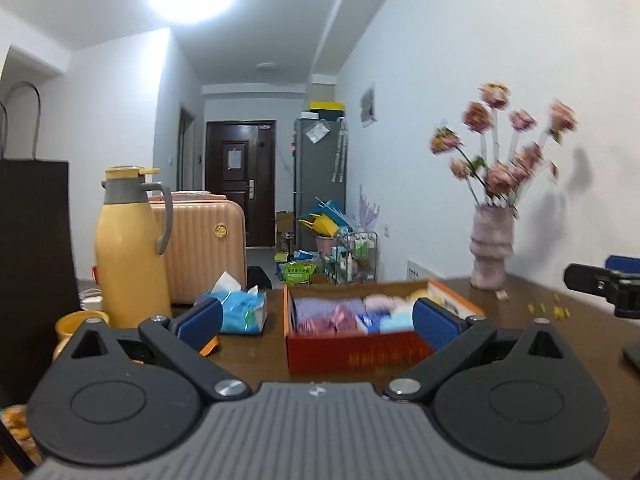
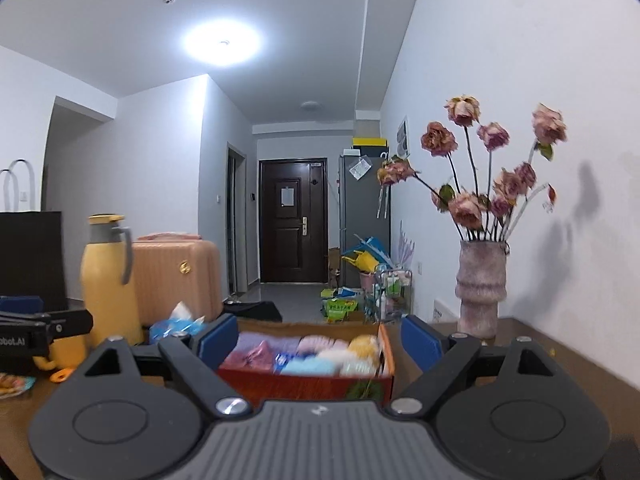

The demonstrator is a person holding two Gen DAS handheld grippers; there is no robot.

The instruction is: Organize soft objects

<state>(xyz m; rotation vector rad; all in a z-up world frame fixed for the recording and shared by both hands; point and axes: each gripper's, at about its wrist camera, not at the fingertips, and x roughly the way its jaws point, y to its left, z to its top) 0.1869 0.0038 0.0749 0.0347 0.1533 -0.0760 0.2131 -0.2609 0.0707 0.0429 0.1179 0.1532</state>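
Observation:
A red and orange cardboard box stands on the brown table and holds several folded soft items in purple, pink, blue, white and yellow. My left gripper is open and empty, held in front of and above the box. In the right wrist view the same box lies straight ahead with the soft items in it. My right gripper is open and empty above its near side. The other gripper shows at the edge of each view.
A yellow thermos, a yellow cup, a blue tissue pack and a black paper bag stand at the left. A vase of dried roses stands by the wall at the right. A pink suitcase is behind the table.

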